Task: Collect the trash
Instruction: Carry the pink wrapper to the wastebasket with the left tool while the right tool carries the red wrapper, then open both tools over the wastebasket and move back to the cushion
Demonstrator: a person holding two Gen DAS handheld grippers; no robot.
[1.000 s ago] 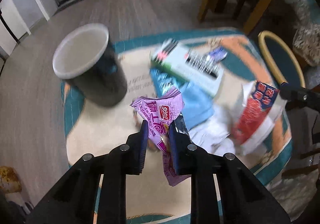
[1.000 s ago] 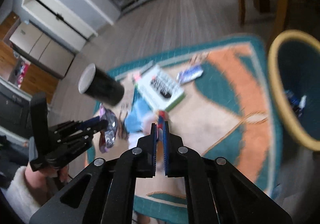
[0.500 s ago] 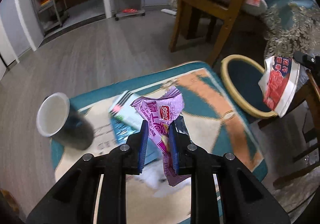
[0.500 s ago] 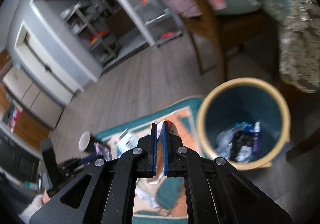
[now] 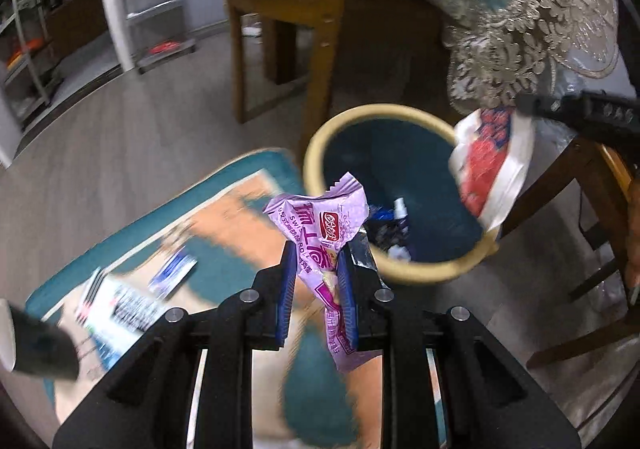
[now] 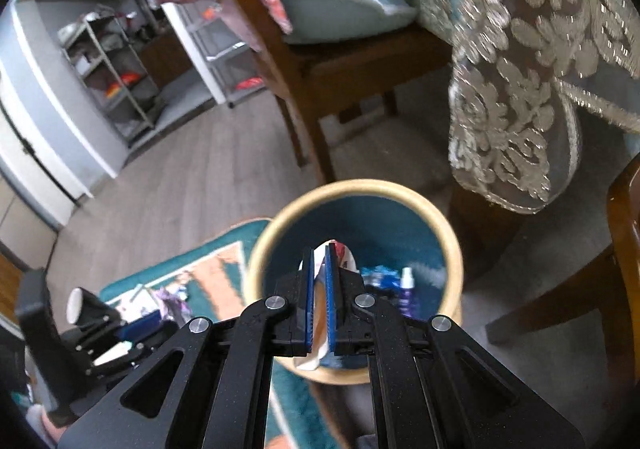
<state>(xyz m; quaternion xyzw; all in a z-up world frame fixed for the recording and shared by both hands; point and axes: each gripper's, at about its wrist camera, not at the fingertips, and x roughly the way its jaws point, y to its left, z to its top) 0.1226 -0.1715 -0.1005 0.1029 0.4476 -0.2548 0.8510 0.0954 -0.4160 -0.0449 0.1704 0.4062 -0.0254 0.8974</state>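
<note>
My left gripper (image 5: 316, 249) is shut on a crumpled purple snack wrapper (image 5: 320, 221), held just short of the near rim of a round teal bin (image 5: 400, 117) with a tan rim. My right gripper (image 6: 319, 251) is shut on a red and white wrapper (image 6: 344, 255), directly over the bin (image 6: 352, 189). The left wrist view shows that same red and white wrapper (image 5: 492, 165) hanging above the bin's right rim. Several scraps of trash (image 6: 384, 277) lie at the bin's bottom.
On the teal and orange rug (image 5: 224, 209) lie a white printed box (image 5: 120, 305), a small blue wrapper (image 5: 172, 269) and a tipped dark cup (image 5: 36, 345). Wooden chairs (image 5: 288, 9) and a lace tablecloth (image 5: 532, 17) crowd around the bin.
Both grippers have swung from over the rug to the bin, each keeping its wrapper. The right one now hangs over the bin's mouth, and the left one has come up to its rim.
</note>
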